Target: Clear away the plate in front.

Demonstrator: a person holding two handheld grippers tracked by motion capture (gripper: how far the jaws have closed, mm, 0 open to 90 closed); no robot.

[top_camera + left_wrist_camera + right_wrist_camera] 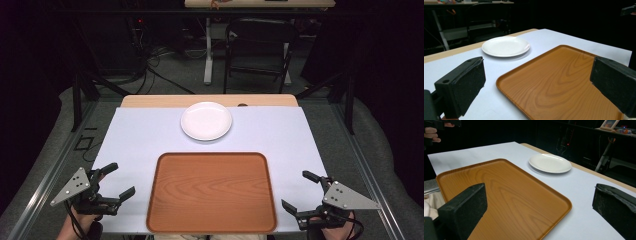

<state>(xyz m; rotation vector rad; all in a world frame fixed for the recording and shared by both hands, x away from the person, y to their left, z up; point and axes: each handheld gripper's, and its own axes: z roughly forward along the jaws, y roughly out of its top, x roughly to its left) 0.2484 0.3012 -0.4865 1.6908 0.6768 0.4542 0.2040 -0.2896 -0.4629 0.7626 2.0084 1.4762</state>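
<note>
Two items on the bench (130, 135): wooden tray (211, 192) at the near edge, centred; white plate (206, 120) just beyond it, toward the far edge, apart from the tray. Left hand-held gripper (114, 181) and right hand-held gripper (299, 192) flank the tray, jaws spread, both empty. Likely next: lift the plate by its rim, gripping squarely and keeping it level.

A dark folding chair (257, 47) stands on the floor beyond the table (150, 101); cables beside it
</note>
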